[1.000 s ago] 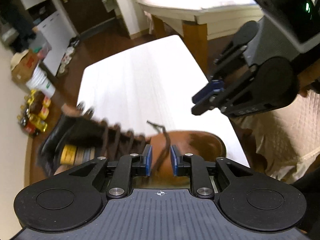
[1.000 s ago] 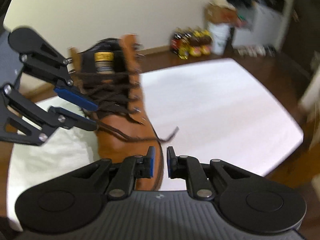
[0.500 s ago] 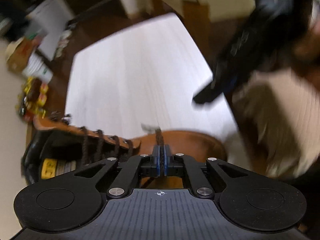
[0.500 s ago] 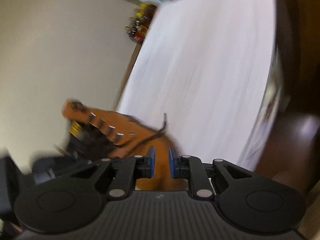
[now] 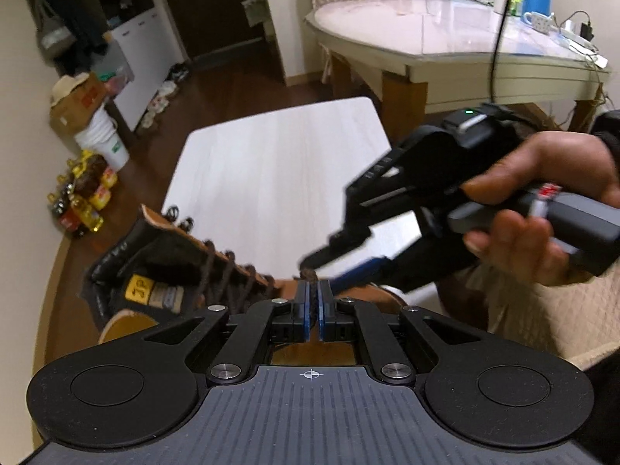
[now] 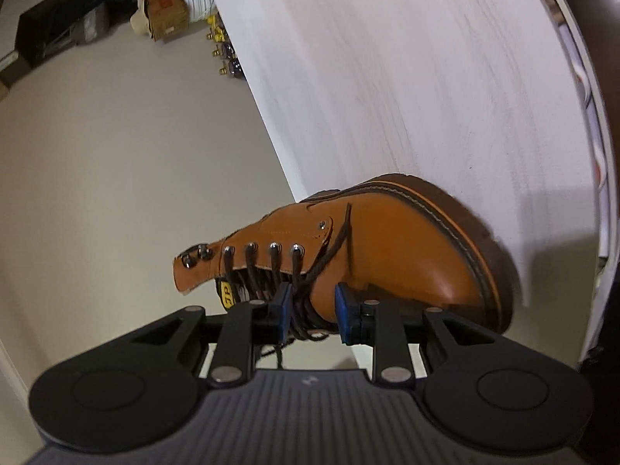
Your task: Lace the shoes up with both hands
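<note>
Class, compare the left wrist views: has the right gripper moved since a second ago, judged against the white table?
Yes. The right gripper has come down from above the white table edge toward the boot, near the lace in the left gripper.

Home (dining table (image 5: pixel 426 35), oil bottles (image 5: pixel 79 201))

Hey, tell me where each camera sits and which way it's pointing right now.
Left wrist: behind the left claw, shut on the lace, facing across the boot and white table; the right claw and hand show.
Right wrist: behind the open right claw, rolled sideways, facing the boot's laced front.
Shared: boot, table.
</note>
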`<state>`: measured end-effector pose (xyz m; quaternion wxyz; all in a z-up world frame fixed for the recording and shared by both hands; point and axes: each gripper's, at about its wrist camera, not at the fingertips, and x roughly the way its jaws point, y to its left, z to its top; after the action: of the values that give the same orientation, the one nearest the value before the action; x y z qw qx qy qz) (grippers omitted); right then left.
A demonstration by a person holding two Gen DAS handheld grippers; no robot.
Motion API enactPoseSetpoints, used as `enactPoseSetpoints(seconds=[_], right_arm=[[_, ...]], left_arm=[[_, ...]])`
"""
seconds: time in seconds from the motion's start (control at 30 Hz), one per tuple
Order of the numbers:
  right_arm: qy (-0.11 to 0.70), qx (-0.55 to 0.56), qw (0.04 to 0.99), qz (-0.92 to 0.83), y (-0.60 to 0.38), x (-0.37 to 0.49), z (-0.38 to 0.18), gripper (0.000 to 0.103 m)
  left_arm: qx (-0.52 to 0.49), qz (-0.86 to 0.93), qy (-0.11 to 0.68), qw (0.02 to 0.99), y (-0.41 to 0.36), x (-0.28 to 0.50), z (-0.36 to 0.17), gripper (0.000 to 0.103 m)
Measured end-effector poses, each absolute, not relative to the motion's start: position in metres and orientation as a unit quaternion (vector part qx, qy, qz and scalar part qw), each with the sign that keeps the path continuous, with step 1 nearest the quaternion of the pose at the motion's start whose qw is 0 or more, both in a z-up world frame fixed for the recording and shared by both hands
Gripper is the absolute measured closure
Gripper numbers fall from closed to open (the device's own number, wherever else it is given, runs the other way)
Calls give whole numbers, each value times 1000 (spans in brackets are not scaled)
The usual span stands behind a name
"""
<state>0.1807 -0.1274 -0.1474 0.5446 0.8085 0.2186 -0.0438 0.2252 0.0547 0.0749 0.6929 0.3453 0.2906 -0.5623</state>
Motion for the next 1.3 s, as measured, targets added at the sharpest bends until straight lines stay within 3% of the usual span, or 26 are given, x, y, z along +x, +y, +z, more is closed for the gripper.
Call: enactPoseSetpoints(seconds=[0.13, 0.2, 0.23, 0.27, 0.4, 0.57, 1.3], right_arm=[[223, 806, 546, -46, -128, 190, -154, 77], [230, 798, 555, -50, -129, 194, -153, 87], [233, 787, 569, -54, -129, 196, -148, 98], [237, 776, 582, -58, -130, 198, -143, 99], [222, 743, 630, -51, -135, 207, -112, 99], [213, 755, 620, -8, -138, 228, -81, 99], [262, 736, 624, 21, -150, 256, -63, 99]], left_arm=[[346, -564, 296, 689, 59, 224, 72, 99], [346, -564, 299, 688, 62, 224, 70, 99], [346, -565, 300, 687, 63, 224, 69, 99], [346, -565, 301, 686, 64, 223, 68, 99], [351, -561, 302, 687, 68, 225, 73, 99], [327, -552, 298, 707, 74, 237, 90, 97], [294, -531, 299, 736, 71, 242, 95, 96]])
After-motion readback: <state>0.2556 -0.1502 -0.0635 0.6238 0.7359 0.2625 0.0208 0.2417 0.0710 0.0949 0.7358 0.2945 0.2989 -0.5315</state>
